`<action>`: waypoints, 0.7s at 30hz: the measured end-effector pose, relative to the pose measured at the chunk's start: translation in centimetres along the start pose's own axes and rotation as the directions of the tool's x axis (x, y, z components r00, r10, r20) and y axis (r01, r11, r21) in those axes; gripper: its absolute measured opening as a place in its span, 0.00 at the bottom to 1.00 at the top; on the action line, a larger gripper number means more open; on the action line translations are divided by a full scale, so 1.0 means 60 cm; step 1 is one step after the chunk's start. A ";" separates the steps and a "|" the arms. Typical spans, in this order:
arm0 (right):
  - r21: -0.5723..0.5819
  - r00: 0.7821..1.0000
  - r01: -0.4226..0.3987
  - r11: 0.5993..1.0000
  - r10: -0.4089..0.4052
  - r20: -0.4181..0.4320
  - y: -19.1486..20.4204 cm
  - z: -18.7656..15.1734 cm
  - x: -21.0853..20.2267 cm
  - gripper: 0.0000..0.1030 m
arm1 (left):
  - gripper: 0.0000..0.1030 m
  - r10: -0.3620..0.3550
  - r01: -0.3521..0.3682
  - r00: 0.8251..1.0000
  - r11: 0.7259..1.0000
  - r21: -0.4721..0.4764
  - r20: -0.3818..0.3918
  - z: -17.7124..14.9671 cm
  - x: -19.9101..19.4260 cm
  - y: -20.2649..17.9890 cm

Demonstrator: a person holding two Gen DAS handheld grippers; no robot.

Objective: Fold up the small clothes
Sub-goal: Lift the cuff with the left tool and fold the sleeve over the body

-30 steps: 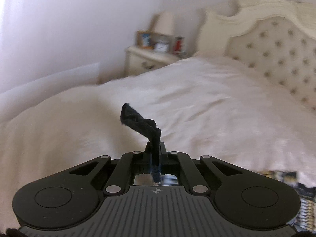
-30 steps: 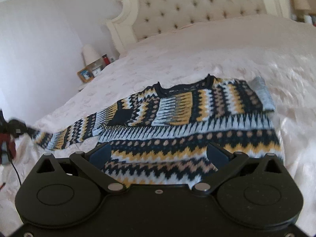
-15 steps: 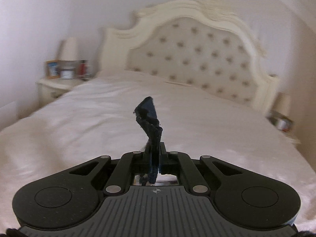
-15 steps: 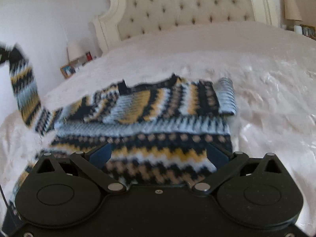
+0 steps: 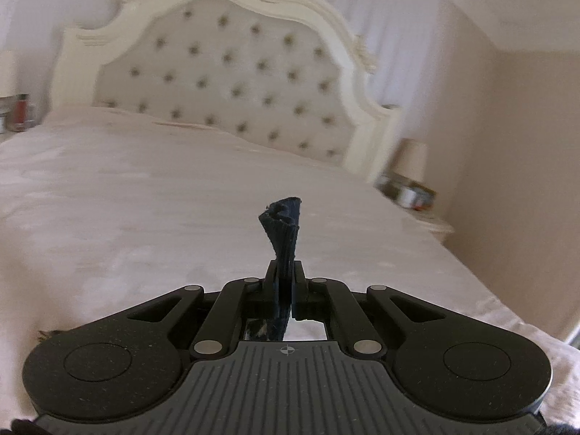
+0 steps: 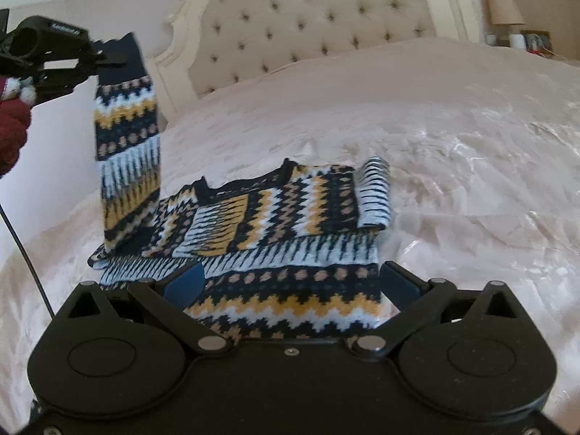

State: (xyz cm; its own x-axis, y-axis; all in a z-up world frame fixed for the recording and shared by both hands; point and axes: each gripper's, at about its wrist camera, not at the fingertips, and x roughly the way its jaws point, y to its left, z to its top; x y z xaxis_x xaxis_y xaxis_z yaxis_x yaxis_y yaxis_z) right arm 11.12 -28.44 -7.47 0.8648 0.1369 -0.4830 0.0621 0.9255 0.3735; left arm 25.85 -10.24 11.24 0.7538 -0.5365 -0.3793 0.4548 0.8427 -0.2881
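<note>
My left gripper is clamped on the dark cuff of the sweater's sleeve, which hangs lifted above the bed. My right gripper has its jaws wide apart, empty, low over the hem. The patterned sweater lies flat on the bedspread, its other sleeve folded across the chest. Tufted headboard beyond; a lamp beside it.

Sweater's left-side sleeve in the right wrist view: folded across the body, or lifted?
Lifted. The left hand-held gripper pinches the sleeve by its dark cuff, so it hangs above the sweater, not yet laid across.
</note>
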 end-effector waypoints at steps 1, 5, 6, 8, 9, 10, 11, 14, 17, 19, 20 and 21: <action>0.010 1.000 0.003 1.000 -0.003 -0.003 -0.003 0.001 0.001 0.99 | 0.04 -0.020 0.020 1.000 1.000 0.004 -0.005 -0.002 0.007 -0.010; 0.041 1.000 0.011 0.999 -0.011 -0.012 -0.012 0.003 0.002 0.99 | 0.05 -0.076 0.076 0.997 0.996 0.038 -0.021 -0.018 0.033 -0.053; 0.044 1.000 0.013 0.999 -0.013 -0.014 -0.013 0.002 0.002 0.99 | 0.05 -0.077 0.078 0.997 0.996 0.050 -0.025 -0.023 0.041 -0.062; 0.051 1.000 0.016 0.999 -0.015 -0.023 -0.015 0.002 0.003 0.99 | 0.05 -0.076 0.078 0.996 0.995 0.062 -0.040 -0.043 0.061 -0.075; 0.054 0.999 0.018 0.998 -0.017 -0.027 -0.016 0.001 0.004 0.99 | 0.05 -0.072 0.075 0.996 0.995 0.061 -0.052 -0.056 0.072 -0.078; 0.059 0.999 0.019 0.998 -0.017 -0.032 -0.017 0.000 0.004 0.99 | 0.06 -0.065 0.069 0.996 0.996 0.059 -0.064 -0.065 0.085 -0.082; 0.063 0.999 0.018 0.998 -0.015 -0.036 -0.018 0.000 0.005 0.99 | 0.06 -0.060 0.064 0.995 0.997 0.054 -0.081 -0.078 0.100 -0.085; 0.066 0.999 0.018 0.998 -0.015 -0.042 -0.019 -0.001 0.006 0.99 | 0.08 -0.049 0.054 0.990 0.998 0.032 -0.133 -0.111 0.133 -0.085; 0.068 0.999 0.023 0.997 -0.019 -0.046 -0.020 0.000 0.008 0.99 | 0.31 -0.053 0.059 0.979 0.998 0.026 -0.196 -0.136 0.154 -0.081; 0.073 0.998 0.026 0.997 -0.022 -0.051 -0.023 0.000 0.009 0.99 | 0.35 -0.073 0.079 0.973 0.997 0.016 -0.218 -0.145 0.159 -0.078; 0.075 0.998 0.027 0.997 -0.023 -0.052 -0.024 0.000 0.009 0.99 | 0.37 -0.081 0.087 0.971 0.996 0.018 -0.224 -0.146 0.157 -0.079; 0.075 0.998 0.028 0.997 -0.024 -0.054 -0.025 0.000 0.010 0.99 | 0.39 -0.084 0.092 0.970 0.996 0.024 -0.227 -0.147 0.154 -0.078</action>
State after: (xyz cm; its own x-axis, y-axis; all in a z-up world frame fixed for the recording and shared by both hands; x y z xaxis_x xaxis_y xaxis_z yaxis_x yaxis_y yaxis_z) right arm 11.56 -29.74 -8.36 0.8349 0.1331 -0.5340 0.1241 0.8998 0.4182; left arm 26.51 -19.50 1.34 0.5859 -0.6014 -0.5432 0.5330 0.7908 -0.3008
